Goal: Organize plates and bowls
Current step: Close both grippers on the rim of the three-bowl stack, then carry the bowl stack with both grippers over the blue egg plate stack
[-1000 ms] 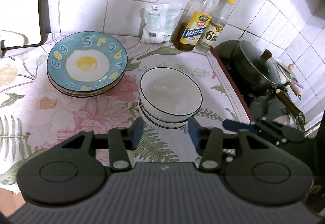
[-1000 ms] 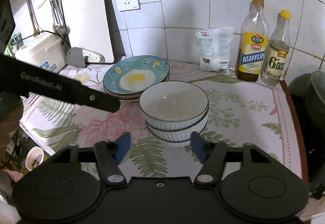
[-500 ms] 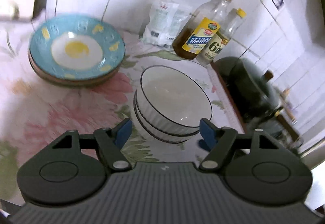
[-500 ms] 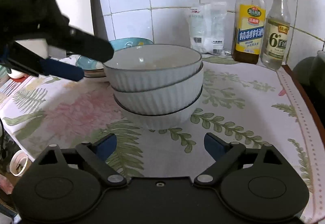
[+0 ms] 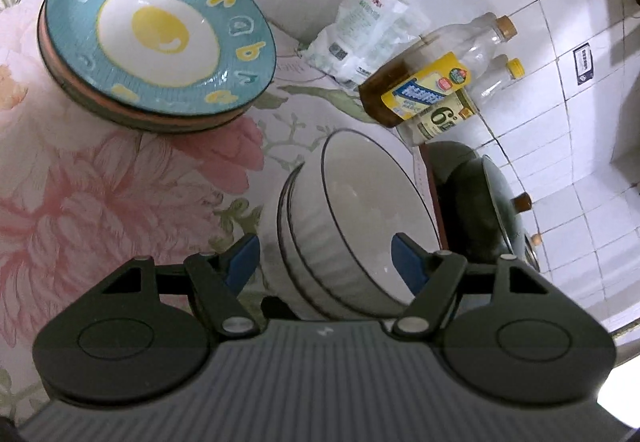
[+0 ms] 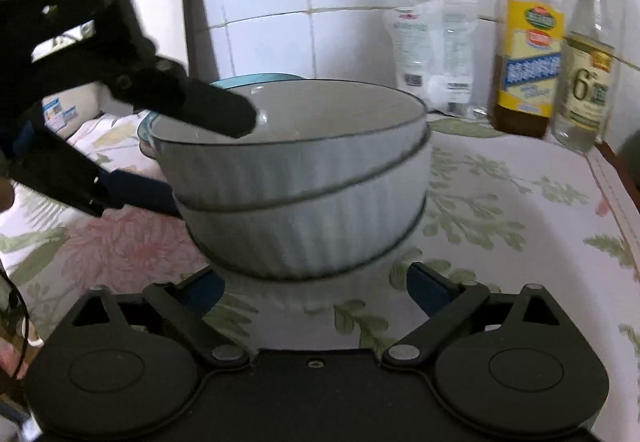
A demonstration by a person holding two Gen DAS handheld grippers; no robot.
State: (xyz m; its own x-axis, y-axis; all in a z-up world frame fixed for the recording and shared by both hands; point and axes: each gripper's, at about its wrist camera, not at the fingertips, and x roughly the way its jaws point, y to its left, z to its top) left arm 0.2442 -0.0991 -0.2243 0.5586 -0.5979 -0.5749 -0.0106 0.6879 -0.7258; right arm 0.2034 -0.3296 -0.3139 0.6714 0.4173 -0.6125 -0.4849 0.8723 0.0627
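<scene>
Item: stacked white bowls [image 6: 296,177], sitting upright, mouths facing up, on the floral table [image 6: 500,209]; round, no long axis. Egg plates [image 5: 156,41] are lying flat behind them. My left gripper [image 5: 324,258] is straddling the top bowl's rim, jaws wide, gripping nothing. My right gripper [image 6: 316,290] is facing the stack's base, jaws wide, empty.
</scene>
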